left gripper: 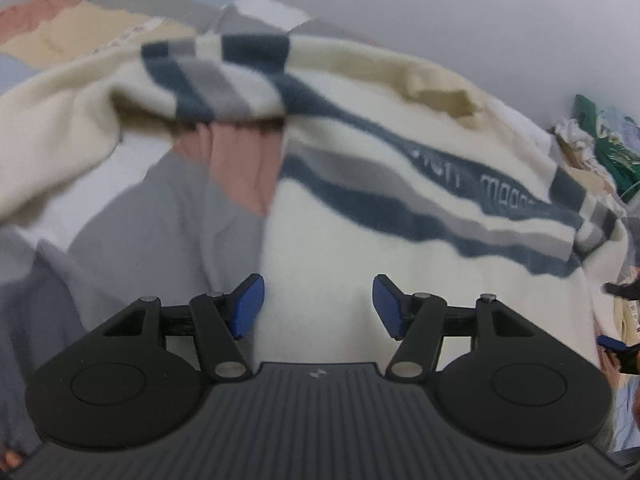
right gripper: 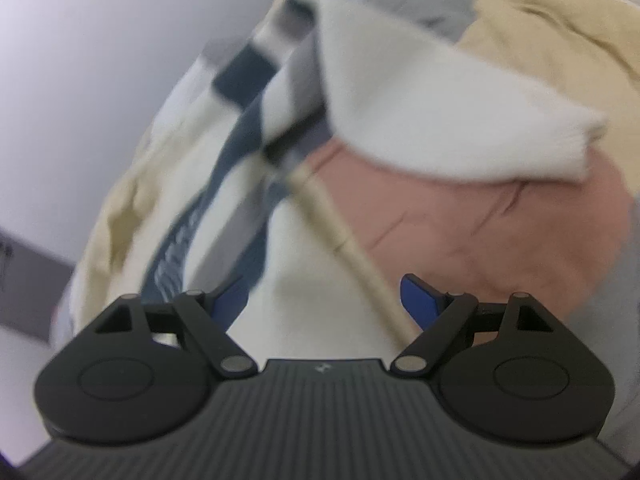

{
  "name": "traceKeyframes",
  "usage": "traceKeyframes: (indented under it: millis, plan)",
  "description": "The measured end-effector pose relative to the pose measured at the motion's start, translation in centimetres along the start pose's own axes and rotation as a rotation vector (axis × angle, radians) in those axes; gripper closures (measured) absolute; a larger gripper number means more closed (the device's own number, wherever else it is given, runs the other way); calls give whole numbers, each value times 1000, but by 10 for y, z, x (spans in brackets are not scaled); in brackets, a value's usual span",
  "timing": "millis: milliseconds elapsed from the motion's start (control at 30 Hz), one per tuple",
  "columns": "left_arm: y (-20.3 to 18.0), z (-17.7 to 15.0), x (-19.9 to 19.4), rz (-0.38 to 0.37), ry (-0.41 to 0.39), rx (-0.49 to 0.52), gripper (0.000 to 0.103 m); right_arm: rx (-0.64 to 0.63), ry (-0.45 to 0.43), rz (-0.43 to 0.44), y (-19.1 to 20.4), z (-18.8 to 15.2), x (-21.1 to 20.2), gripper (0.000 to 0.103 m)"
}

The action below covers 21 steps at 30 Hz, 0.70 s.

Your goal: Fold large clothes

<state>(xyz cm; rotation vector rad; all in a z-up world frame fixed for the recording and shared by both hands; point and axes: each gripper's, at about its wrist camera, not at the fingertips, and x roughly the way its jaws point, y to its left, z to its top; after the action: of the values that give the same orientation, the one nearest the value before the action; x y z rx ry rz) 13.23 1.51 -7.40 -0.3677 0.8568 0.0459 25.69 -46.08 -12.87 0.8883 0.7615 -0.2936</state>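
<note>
A large cream sweater with dark blue and grey chest stripes lies spread on a patchwork bed cover. One sleeve stretches off to the left. My left gripper is open and empty, just above the sweater's lower body near its left side edge. In the right wrist view the sweater shows with a white sleeve and cuff folded over a pink patch. My right gripper is open and empty over the sweater's side hem. Both views are blurred.
The bed cover has pink, grey and tan patches. A pile of other clothes, one green, lies at the far right. A plain white wall stands behind the bed. The other gripper shows at the right edge.
</note>
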Motion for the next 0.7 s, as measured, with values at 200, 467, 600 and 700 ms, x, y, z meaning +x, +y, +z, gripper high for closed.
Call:
traceKeyframes:
  millis: [200, 467, 600, 700]
  plan:
    - [24, -9, 3, 52, 28, -113, 38, 257, -134, 16, -52, 32, -23, 19]
    - [31, -21, -3, 43, 74, -209, 38, 660, -196, -1, -126, 35, -31, 18]
    - [34, -29, -5, 13, 111, -256, 38, 638, -204, -4, -127, 40, -33, 18]
    - [31, -31, -5, -1, 113, -251, 60, 629, -210, -1, -128, 41, -31, 18]
